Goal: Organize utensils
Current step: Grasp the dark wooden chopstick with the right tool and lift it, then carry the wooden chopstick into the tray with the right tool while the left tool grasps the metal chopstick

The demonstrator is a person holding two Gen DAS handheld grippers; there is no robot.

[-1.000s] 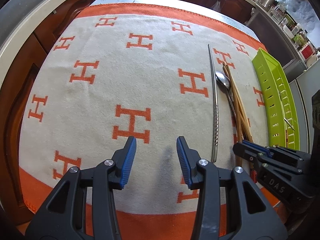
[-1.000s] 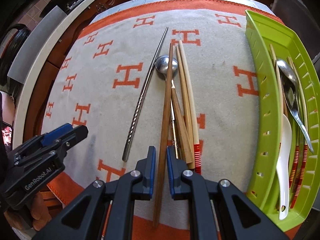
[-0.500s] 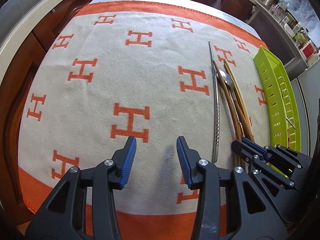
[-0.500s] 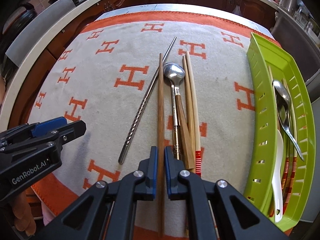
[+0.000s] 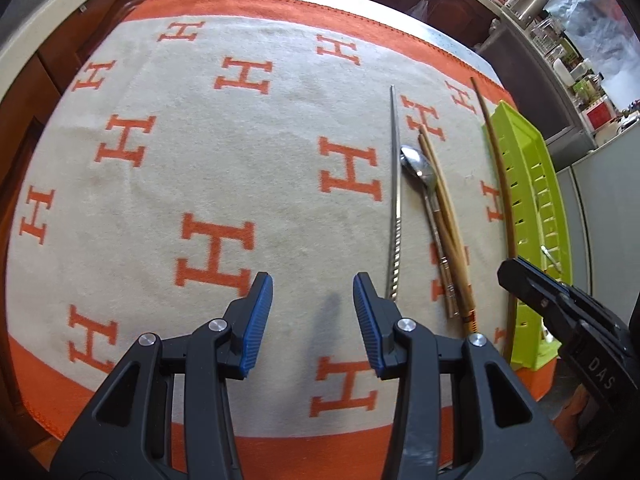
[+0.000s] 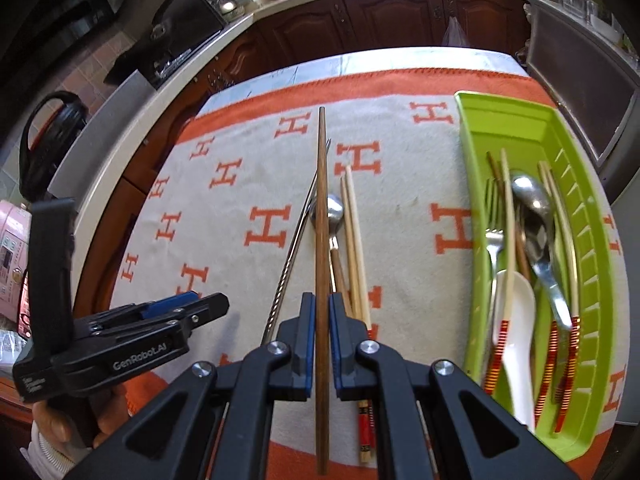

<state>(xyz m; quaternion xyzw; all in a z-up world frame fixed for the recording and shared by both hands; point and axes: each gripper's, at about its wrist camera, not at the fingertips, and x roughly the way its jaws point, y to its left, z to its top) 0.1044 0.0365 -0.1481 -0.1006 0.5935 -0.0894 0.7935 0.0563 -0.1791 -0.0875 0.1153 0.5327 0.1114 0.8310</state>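
1. Right gripper (image 6: 319, 334) is clamped on one long dark-brown wooden chopstick (image 6: 321, 216); the stick is lifted off the cream-and-orange H-pattern cloth (image 5: 200, 160) and, in the left wrist view, runs along the near wall of the lime-green slotted plastic tray (image 6: 592, 216)
2. Left gripper (image 5: 313, 312) has jaws wide apart and nothing between them; it hovers low over bare cloth, beside the handle end of the twisted steel chopstick (image 5: 395, 204)
3. Risk: the grip sits near one end, so most of the stick overhangs forward; likely to pivot in the pads or droop, and the tip could catch the tray wall on the way over
4. Risk: the tray already holds a white ceramic spoon (image 6: 516, 320), a steel fork (image 6: 494, 236), a steel spoon (image 6: 536, 216) and striped chopsticks; a skewed release could leave the stick lying across them or over the rim
5. Left on the cloth: steel spoon (image 5: 418, 166), pale bamboo chopsticks (image 5: 444, 216), twisted steel chopstick; so the task looks roughly half done
6. Versus a second ago: the dark stick lay in the pile with the jaws closing round it; half a second ago it was gripped but low; now it is raised and carried rightward toward the tray; the right camera has tilted up; the left gripper has barely moved
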